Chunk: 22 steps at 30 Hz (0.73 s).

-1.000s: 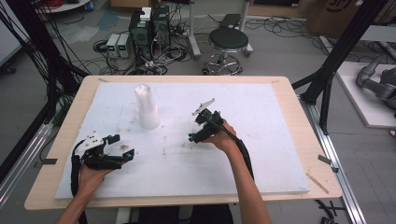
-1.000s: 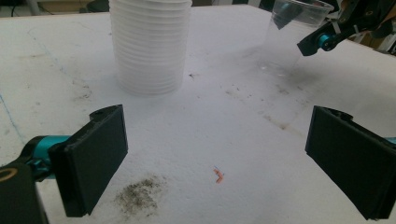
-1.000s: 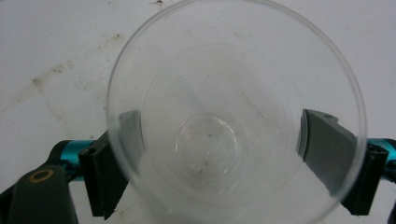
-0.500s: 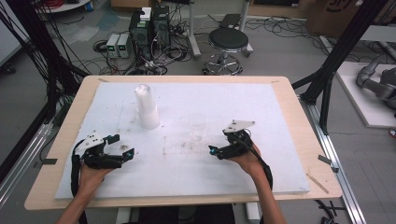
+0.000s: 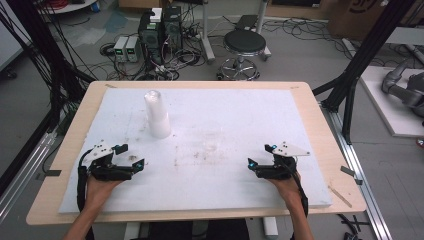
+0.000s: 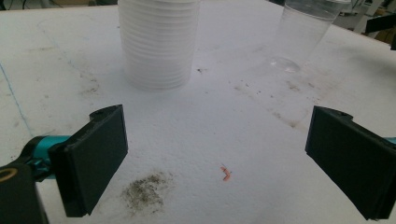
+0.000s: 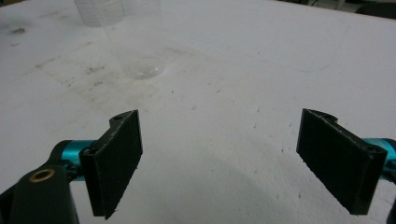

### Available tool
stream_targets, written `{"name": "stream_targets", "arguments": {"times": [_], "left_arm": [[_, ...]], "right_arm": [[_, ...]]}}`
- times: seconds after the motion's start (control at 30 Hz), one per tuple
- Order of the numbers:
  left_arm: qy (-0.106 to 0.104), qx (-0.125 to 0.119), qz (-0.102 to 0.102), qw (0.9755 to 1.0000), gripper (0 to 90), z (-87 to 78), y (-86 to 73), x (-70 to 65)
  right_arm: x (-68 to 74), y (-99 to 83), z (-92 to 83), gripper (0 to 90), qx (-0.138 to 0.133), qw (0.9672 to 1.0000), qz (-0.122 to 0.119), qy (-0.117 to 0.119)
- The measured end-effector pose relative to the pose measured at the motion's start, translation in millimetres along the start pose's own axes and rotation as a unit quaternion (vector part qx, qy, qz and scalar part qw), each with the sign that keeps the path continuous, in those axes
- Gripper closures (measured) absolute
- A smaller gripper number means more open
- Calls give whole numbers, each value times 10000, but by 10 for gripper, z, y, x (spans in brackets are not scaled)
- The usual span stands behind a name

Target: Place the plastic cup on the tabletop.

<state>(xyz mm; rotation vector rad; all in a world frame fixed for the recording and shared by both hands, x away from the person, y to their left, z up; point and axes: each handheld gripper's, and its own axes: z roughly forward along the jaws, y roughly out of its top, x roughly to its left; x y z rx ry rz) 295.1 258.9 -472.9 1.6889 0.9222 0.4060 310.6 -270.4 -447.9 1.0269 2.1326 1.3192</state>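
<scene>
Near the tabletop's front-left corner, the left gripper point(image 5: 131, 156) rests low on the white foam sheet point(image 5: 240, 115) covering the wooden table point(image 5: 320, 125), its jaws spread wide and empty, held by a hand coming in from the front edge. Its camera looks across the sheet at a stack of translucent plastic cups point(image 6: 159, 42), standing mouth-down toward the back-left part of the sheet, seemingly kept as the supply from which single cups are drawn. Just right of the stack in that view, a single clear cup point(image 6: 306, 32) stands upright and alone near the sheet's middle, well apart from both tools; it appears set out on open ground where either hand could reach it. A dark smudge of grit point(image 6: 147, 189) and a small orange fleck point(image 6: 226, 174) mark the foam between the left jaws. Near the front-right corner, the right gripper point(image 5: 260, 156) likewise sits low with its jaws wide and gripping nothing, pointed toward the clear cup. Both tools look parked at rest positions, clear of the work, suggesting a pause between steps.
</scene>
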Motion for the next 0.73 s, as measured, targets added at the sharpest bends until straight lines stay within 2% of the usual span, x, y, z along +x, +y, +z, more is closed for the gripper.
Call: {"name": "stream_targets", "arguments": {"times": [0.17,0.47,0.73], "left_arm": [[-2,-28,22,10000,58,-5,-3,-1],[-27,-16,50,10000,58,-6,-2,-9],[-31,-37,122,9999,58,-8,-5,-22]], "right_arm": [[-20,-12,4,146,-157,9998,37,-112],[-41,-64,-4,147,-347,9991,170,-167],[-49,-79,-15,149,-418,9985,280,-224]]}}
